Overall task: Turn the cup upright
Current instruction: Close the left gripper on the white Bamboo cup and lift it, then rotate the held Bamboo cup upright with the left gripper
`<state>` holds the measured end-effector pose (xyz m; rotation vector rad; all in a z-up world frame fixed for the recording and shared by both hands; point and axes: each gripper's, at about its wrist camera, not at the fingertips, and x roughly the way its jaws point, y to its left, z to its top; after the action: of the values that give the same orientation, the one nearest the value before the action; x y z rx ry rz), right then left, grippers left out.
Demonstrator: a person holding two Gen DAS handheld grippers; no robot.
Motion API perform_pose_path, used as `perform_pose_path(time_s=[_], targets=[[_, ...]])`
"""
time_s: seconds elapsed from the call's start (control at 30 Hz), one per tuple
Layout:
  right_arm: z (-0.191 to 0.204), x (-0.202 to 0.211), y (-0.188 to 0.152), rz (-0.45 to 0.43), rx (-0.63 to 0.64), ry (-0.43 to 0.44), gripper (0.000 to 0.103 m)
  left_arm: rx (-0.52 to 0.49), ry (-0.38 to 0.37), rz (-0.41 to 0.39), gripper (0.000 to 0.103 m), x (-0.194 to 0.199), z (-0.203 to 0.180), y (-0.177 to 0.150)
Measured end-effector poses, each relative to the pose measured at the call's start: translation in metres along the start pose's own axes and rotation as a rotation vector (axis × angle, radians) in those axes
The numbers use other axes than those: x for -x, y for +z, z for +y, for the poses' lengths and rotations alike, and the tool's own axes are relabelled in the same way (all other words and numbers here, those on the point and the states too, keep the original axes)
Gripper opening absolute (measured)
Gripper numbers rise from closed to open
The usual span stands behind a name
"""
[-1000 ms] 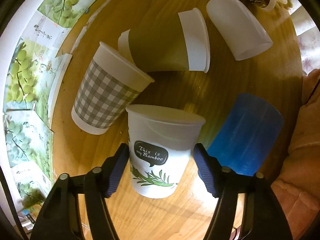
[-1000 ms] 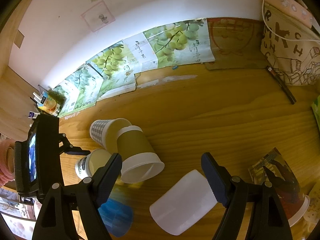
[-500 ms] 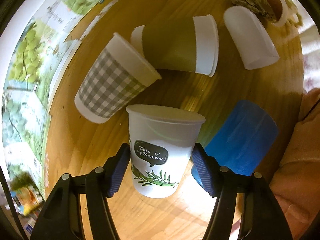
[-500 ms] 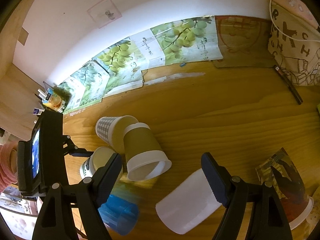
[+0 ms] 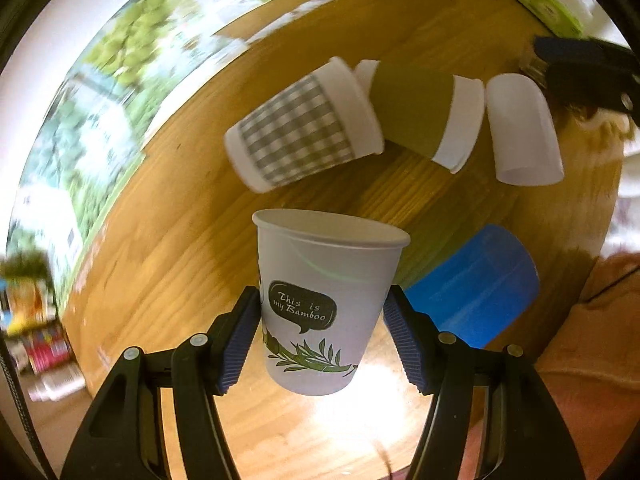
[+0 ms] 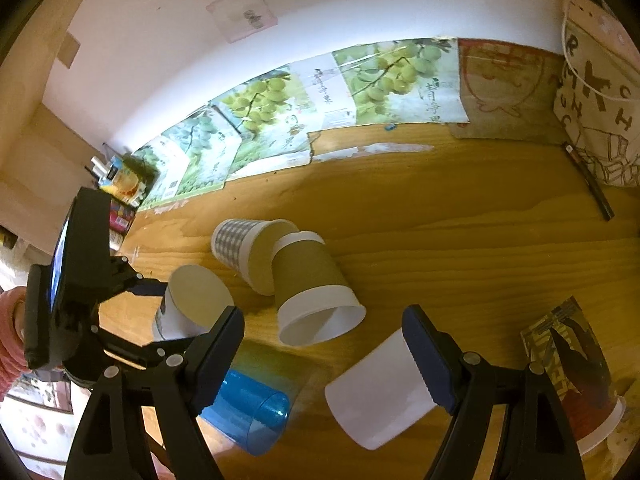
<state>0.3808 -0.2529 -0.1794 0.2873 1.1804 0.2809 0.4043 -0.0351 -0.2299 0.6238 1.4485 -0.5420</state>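
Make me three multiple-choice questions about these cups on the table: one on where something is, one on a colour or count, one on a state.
1. Where does the plain white cup lie?
A. Between the right gripper's fingers
B. Inside the checked cup
C. On the paper bag

2. What colour is the see-through cup near the table's front edge?
A. Red
B. Blue
C. Green

3. What state is the bamboo cup in?
A. Crushed flat
B. Lying untouched on its side
C. Held between the left gripper's pads, mouth up

Answers:
1 A, it lies on its side in the gap between the open fingers.
2 B, its wall shows blue in both views.
3 C, the pads sit against its sides and the open rim faces up.
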Motion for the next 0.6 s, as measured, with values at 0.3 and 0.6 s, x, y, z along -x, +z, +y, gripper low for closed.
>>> perform_pose_path(time_s=[0.3, 0.6], targets=[[0.023, 0.010, -0.011, 0.004, 0.078, 0.024, 0.082, 0.247, 0.010, -0.009, 0.067, 0.011, 0.016, -0.031], [0.044, 0.024, -0.027, 0.007, 0.139, 0.050, 0.082, 0.421, 0.021, -0.068, 0.067, 0.030, 0.008, -0.080]])
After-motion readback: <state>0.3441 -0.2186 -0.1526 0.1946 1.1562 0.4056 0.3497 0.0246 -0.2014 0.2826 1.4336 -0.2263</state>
